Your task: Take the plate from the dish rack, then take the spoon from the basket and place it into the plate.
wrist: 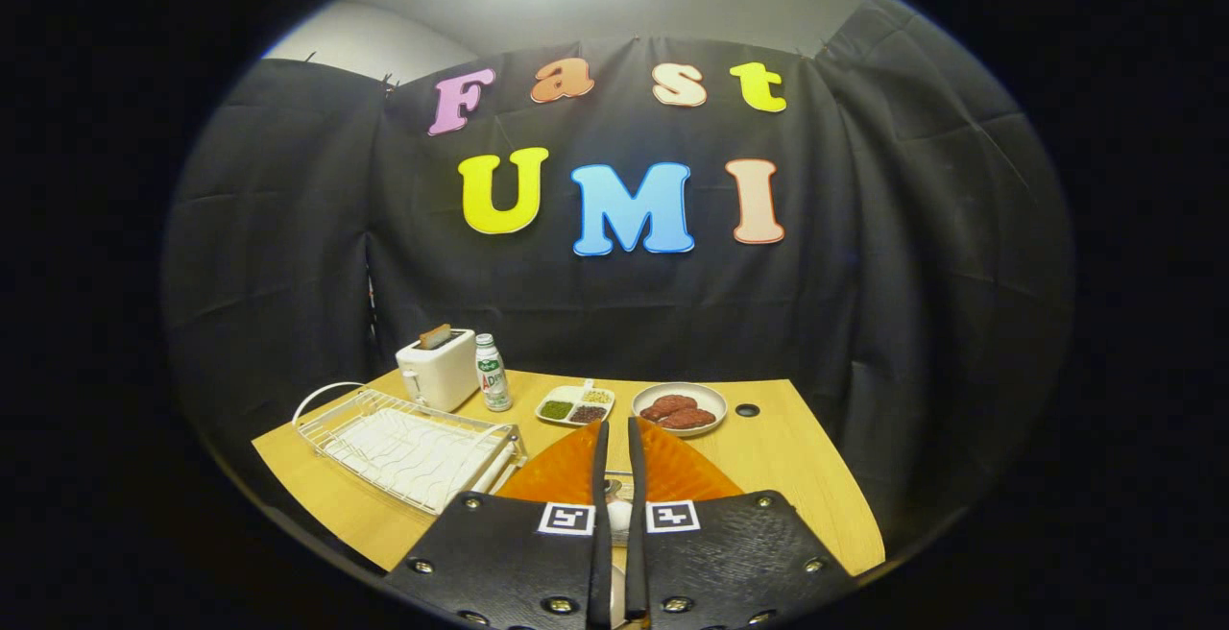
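An orange ribbed plate fans out on both sides of my gripper, raised over the wooden table. The fingers stand nearly together with the plate's rim pinched between them, so the gripper is shut on the plate. The white wire dish rack lies left of the fingers with nothing in its slots. Low between the fingers something small, pale and shiny shows; I cannot tell what it is.
Behind the rack stand a white toaster with a slice in it and a small bottle. Beyond the fingertips sit a divided dish of grains and a bowl of reddish-brown patties. A dark round hole marks the tabletop.
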